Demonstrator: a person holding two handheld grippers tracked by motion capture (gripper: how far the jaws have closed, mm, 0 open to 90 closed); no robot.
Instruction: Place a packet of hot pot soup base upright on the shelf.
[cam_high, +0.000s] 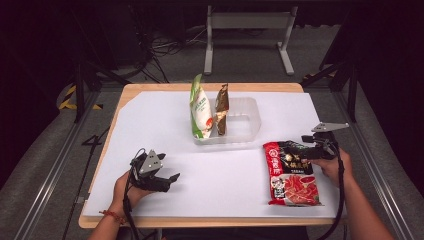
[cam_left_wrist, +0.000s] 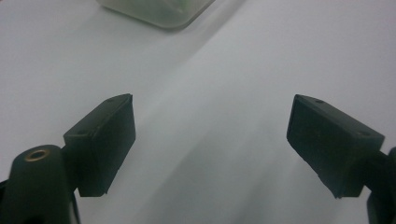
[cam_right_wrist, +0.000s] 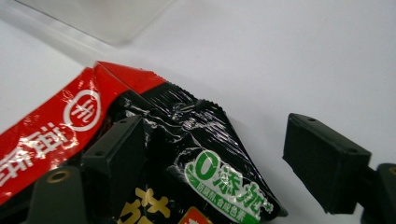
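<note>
A lab: dark aluminium frame rails (cam_high: 45, 170), floor cables (cam_high: 160, 47), white-covered table (cam_high: 220, 185).

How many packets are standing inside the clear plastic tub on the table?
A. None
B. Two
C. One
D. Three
B. In the high view, a green and white packet and a brown packet stand upright side by side at the left end of the clear tub; the red and black packet lies flat on the table outside it.

The red-and-black packet (cam_right_wrist: 154, 154) bears a green oval label reading "0添加" at its five o'clock corner. Its red band carries large white characters, seemingly cropped beyond reading.
</note>
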